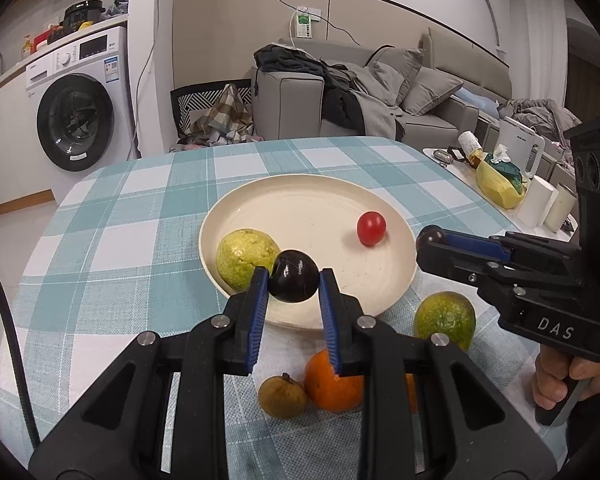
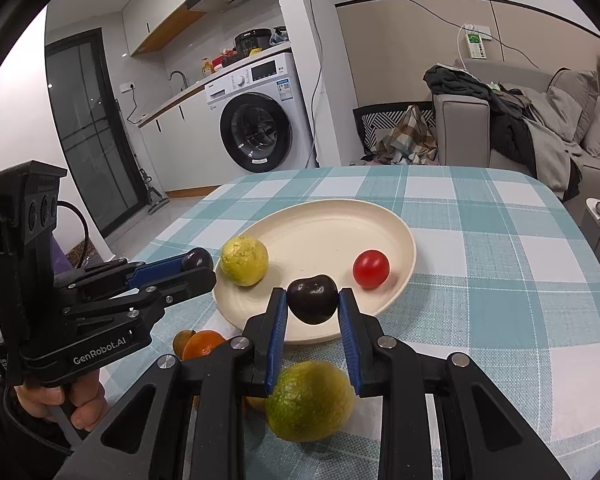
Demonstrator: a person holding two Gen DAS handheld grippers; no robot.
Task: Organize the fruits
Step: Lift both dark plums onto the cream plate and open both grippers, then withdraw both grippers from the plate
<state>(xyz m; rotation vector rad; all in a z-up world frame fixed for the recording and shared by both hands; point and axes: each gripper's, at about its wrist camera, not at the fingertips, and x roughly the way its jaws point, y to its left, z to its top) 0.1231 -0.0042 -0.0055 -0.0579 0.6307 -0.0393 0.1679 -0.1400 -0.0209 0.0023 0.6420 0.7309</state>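
A cream plate [image 1: 308,216] [image 2: 332,224] on the checked tablecloth holds a yellow-green guava [image 1: 246,258] [image 2: 245,261] and a red cherry tomato [image 1: 371,228] [image 2: 371,269]. My left gripper [image 1: 294,280] is shut on a dark plum [image 1: 294,282] over the plate's near rim; it also shows from the side in the right wrist view [image 2: 198,260]. My right gripper [image 2: 313,300] is shut on another dark plum [image 2: 313,299] over the plate's near edge, seen in the left wrist view [image 1: 432,236] at the plate's right rim.
On the cloth near me lie a green citrus [image 1: 444,320] [image 2: 310,400], an orange [image 1: 332,380] [image 2: 202,344] and a small brown fruit [image 1: 282,396]. A side table [image 1: 500,176] with a kettle, bag and rolls stands right. A washing machine and sofa are behind.
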